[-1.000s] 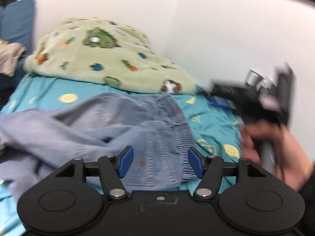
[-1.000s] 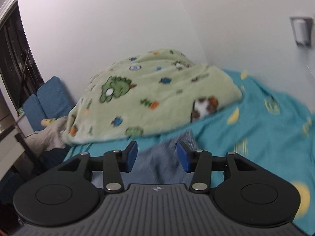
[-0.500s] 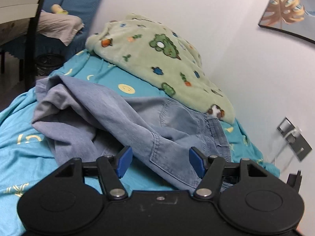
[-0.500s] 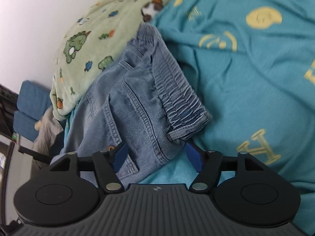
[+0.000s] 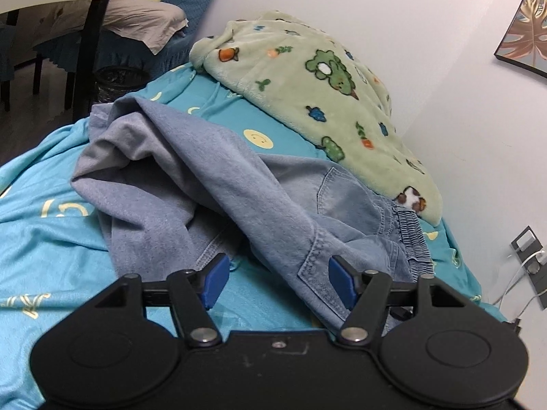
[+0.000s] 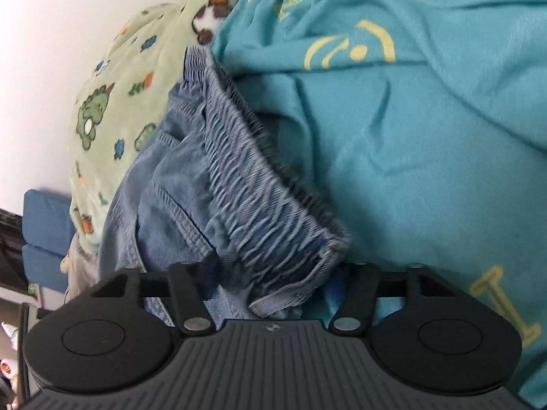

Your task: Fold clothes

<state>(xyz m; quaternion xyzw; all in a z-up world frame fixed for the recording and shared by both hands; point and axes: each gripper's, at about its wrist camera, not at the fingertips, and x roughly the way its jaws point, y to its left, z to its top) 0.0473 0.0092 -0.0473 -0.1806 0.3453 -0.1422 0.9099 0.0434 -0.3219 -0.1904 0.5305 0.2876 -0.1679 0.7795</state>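
Observation:
Light blue denim jeans (image 5: pixel 239 184) lie crumpled on the teal bedsheet (image 5: pixel 51 239). My left gripper (image 5: pixel 277 283) hovers open just over their near edge. A stitched denim corner lies by its right pad (image 5: pixel 342 285), and bare sheet shows by the left pad. In the right wrist view the jeans' elastic waistband (image 6: pixel 259 184) runs down between the fingers of my right gripper (image 6: pixel 270 290). Its jaws are closing around the waistband's near corner. Denim hides most of both pads, and the cloth does not look squeezed.
A green fleece blanket with cartoon prints (image 5: pixel 324 95) lies bunched against the white wall behind the jeans. A dark chair (image 5: pixel 92 34) and a blue sofa with beige cloth (image 5: pixel 136 20) stand beyond the bed's far left. A wall socket with cables (image 5: pixel 530 256) is at the right.
The right gripper dropped from facing the blanket down onto the waistband, which now sits between its jaws. The left gripper rolled and came closer to the jeans' near edge.

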